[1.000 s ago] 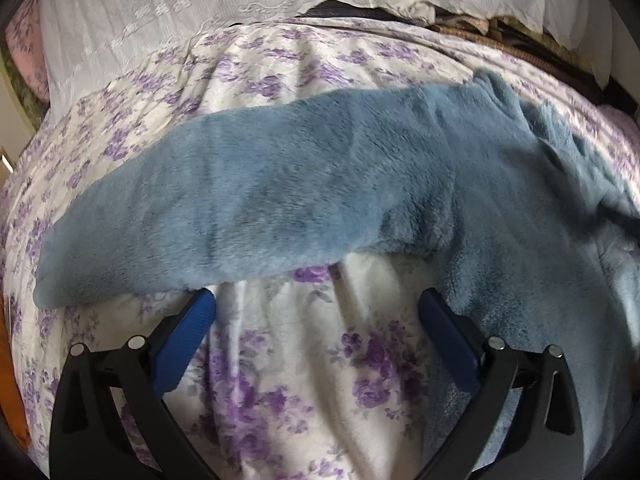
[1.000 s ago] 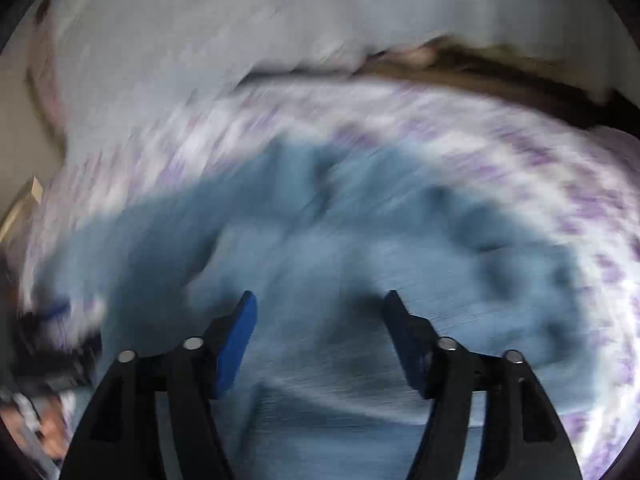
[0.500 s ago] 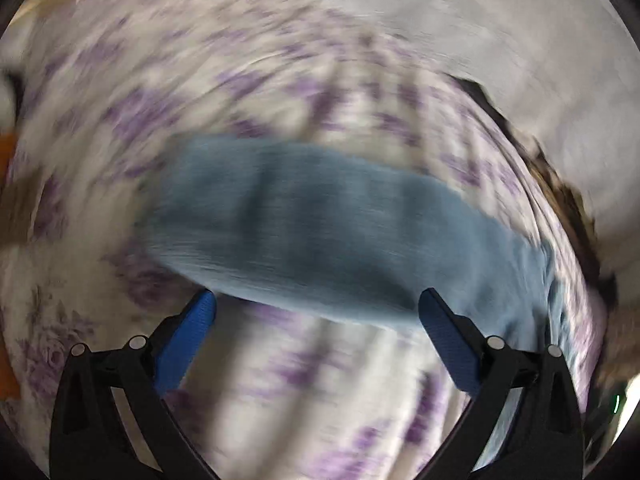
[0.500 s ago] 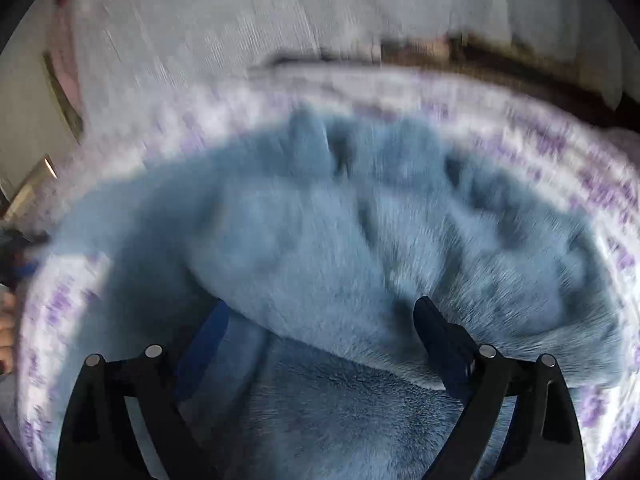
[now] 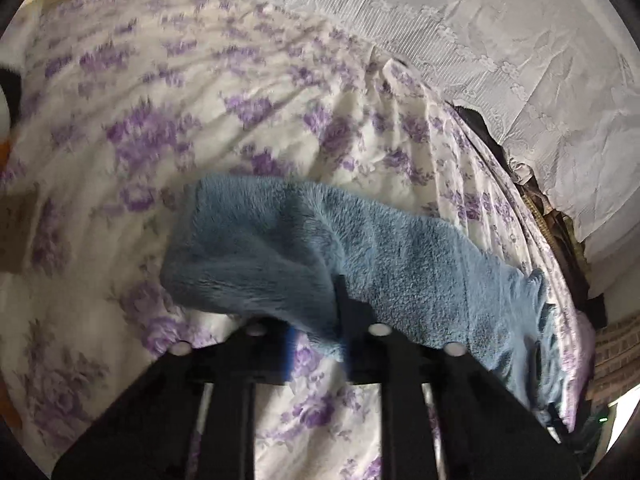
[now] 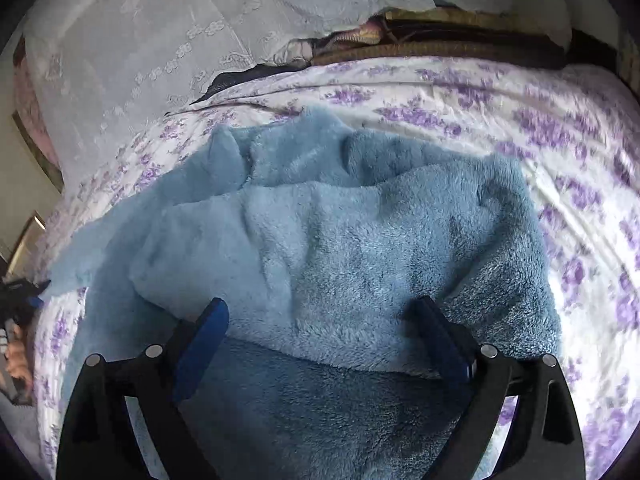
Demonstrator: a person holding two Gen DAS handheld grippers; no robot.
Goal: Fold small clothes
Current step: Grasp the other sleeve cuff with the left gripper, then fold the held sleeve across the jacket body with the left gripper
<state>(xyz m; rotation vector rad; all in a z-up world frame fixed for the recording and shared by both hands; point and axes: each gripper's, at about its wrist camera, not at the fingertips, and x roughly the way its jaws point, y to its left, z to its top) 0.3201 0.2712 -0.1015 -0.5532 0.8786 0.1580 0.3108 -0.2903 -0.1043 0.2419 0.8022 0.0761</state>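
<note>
A fluffy blue fleece garment [image 6: 340, 248] lies on a bed with a white and purple floral sheet [image 5: 180, 128]. In the left wrist view its long sleeve [image 5: 400, 264] stretches to the right, and my left gripper [image 5: 316, 320] is shut on the sleeve's cuff end [image 5: 248, 264], which is bunched and lifted a little. In the right wrist view my right gripper [image 6: 324, 332] is open over the garment's body, with a folded-over layer between its blue fingers [image 6: 200, 340]. It holds nothing.
A white lace cover [image 6: 140, 60] lies along the head of the bed. A dark gap with brown bedding [image 6: 420, 40] runs behind the sheet. The other gripper and a hand [image 6: 16, 320] show at the left edge of the right wrist view.
My left gripper swung left to the sleeve end and shut on the cuff; it was open before. My right gripper stayed open and moved in over the garment's body.
</note>
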